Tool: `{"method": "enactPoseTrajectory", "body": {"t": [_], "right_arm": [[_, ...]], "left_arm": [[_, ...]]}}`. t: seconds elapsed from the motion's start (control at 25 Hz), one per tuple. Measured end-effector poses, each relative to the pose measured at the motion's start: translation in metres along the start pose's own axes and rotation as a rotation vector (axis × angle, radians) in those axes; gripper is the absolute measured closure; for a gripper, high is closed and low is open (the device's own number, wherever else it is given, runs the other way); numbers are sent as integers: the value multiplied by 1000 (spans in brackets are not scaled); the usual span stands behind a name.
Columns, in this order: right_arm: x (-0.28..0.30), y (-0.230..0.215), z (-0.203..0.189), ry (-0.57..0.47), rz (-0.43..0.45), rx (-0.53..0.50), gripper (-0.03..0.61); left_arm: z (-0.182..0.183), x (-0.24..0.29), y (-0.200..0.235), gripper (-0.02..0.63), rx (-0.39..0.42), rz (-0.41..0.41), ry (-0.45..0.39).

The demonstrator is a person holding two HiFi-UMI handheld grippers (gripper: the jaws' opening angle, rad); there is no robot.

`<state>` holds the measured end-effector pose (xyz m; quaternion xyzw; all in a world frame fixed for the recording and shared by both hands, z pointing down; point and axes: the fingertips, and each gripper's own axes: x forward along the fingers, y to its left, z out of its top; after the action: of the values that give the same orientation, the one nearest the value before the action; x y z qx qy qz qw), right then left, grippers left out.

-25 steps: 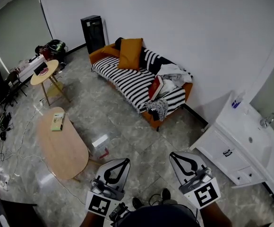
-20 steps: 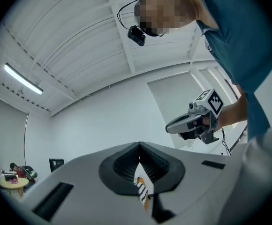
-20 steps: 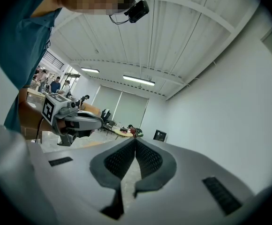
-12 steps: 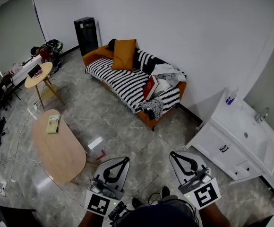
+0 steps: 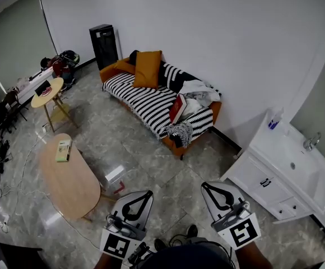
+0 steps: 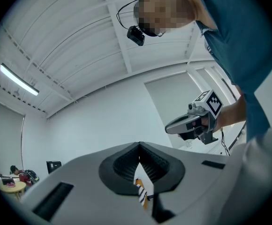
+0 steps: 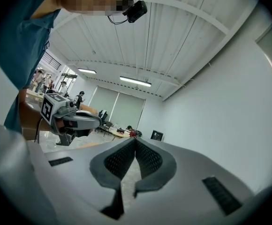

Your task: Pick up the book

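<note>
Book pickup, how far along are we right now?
Nothing looks done yet: the red book leans on the striped sofa, far across the floor. In hand: nothing; the left gripper and the right gripper are both shut and empty. Left to do: approach, open a gripper, then grasp and lift the book.

Red book [image 5: 177, 109] is on the striped sofa [image 5: 151, 97], propped up at a tilt against the heap of clothes [image 5: 199, 91] near its right end. A pale greenish book [image 5: 63, 150] lies flat on the oval wooden table [image 5: 75, 184].
</note>
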<state>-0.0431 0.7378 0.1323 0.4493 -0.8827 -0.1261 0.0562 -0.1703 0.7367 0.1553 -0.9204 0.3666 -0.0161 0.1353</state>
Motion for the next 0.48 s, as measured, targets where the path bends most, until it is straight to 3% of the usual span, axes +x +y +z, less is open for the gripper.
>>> {"method": "enactPoseTrajectory", "body": {"t": [0.48], "right_arm": [[-20,-98,-40,-34,57,44,565]], "left_arm": [[-2,94,-38,609,34,38,38]]}}
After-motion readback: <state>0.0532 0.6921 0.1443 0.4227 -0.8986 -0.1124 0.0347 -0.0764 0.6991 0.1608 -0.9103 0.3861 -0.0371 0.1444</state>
